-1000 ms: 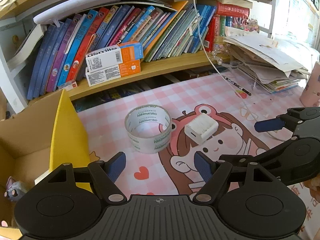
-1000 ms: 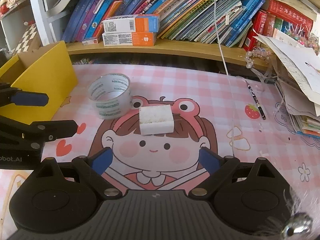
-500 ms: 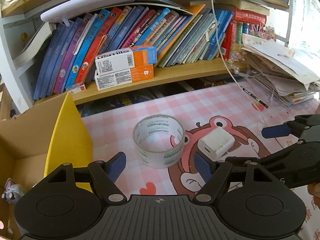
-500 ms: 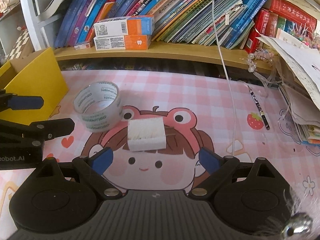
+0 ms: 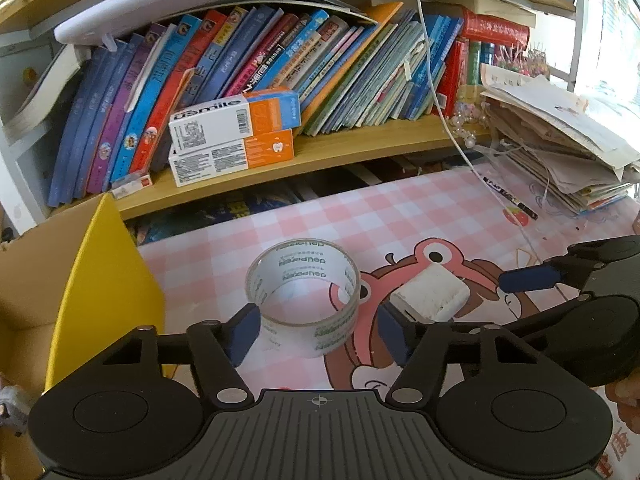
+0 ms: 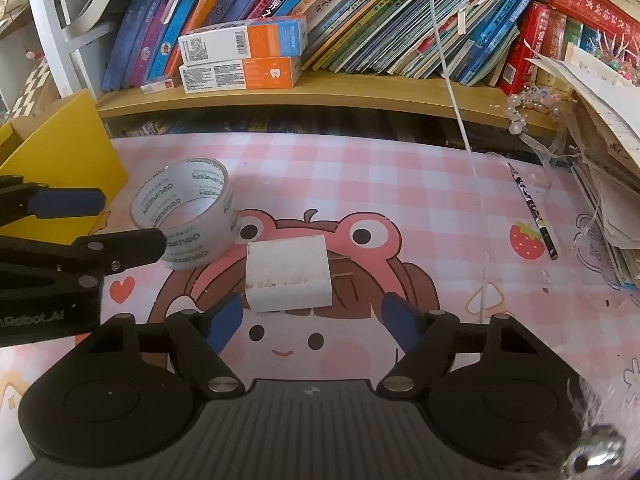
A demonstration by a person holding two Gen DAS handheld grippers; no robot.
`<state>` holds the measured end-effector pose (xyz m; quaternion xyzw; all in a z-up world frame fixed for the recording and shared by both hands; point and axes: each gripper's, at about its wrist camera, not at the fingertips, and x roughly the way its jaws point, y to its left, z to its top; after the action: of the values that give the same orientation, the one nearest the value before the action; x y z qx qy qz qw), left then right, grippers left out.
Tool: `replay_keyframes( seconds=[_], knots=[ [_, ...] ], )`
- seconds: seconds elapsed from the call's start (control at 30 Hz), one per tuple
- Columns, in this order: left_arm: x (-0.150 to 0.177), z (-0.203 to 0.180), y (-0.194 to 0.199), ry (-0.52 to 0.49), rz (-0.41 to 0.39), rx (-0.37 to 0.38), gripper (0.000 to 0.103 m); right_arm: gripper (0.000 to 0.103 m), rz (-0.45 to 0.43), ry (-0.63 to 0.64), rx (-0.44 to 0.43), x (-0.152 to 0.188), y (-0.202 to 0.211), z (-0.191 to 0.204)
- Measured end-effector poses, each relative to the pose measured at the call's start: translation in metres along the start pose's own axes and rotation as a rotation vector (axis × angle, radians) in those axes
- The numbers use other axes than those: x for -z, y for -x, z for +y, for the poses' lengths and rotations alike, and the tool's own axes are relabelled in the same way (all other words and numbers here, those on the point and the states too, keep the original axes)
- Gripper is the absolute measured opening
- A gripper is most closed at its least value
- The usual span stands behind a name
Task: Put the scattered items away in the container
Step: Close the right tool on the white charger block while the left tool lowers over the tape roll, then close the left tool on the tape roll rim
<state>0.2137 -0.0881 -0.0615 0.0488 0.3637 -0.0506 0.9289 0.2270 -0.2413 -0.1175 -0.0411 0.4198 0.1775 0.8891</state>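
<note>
My left gripper [image 5: 318, 334] has just been narrowing its jaws around the roll of clear tape [image 5: 303, 293], which stands on its edge on the pink checked mat [image 5: 400, 208]. The roll sits between my blue pads; the left pad looks to be at its wall, the right pad stands a little clear of it, so I am not yet clamped on it. My right gripper [image 6: 311, 320] has also just been closing its jaws, and the white charger block [image 6: 288, 272] lies flat on the mat just ahead of and between its fingertips, neither pad pressing on it. The block lies just right of the tape roll, nearly touching it. The yellow cardboard box [image 5: 100, 280] stands left of the roll, near it but apart. A pencil [image 6: 534, 210] lies well to the right of the roll, beside the paper stack [image 5: 560, 140].
</note>
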Motion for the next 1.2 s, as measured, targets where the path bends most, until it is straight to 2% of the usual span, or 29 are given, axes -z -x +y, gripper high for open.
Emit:
replay_keyframes(
  seconds=[0.2, 0.3, 0.47, 0.53, 0.63, 0.8, 1.2],
  knots=[
    [-0.004, -0.003, -0.009, -0.01, -0.003, 0.018, 0.056, 0.072, 0.001, 0.003, -0.019, -0.003, -0.005, 0.002],
    [-0.006, -0.006, -0.014, -0.022, -0.001, 0.03, 0.05, 0.069, 0.002, 0.01, -0.021, -0.004, -0.008, 0.003],
    [-0.009, -0.007, -0.023, -0.046, 0.017, 0.032, 0.047, 0.068, 0.009, 0.005, -0.02, -0.005, -0.013, 0.002],
    [-0.01, -0.007, -0.027, -0.056, 0.028, 0.033, 0.039, 0.067, 0.01, 0.003, -0.021, -0.005, -0.015, 0.002],
    [-0.01, -0.005, -0.031, -0.062, 0.042, 0.037, 0.031, 0.065, 0.011, 0.002, -0.023, -0.006, -0.017, 0.002],
    [-0.009, -0.003, -0.033, -0.066, 0.054, 0.04, 0.027, 0.065, 0.01, 0.009, -0.022, -0.007, -0.02, 0.003],
    [-0.01, -0.003, -0.041, -0.065, 0.076, 0.037, 0.027, 0.061, -0.004, 0.007, -0.023, -0.006, -0.023, 0.004]
  ],
)
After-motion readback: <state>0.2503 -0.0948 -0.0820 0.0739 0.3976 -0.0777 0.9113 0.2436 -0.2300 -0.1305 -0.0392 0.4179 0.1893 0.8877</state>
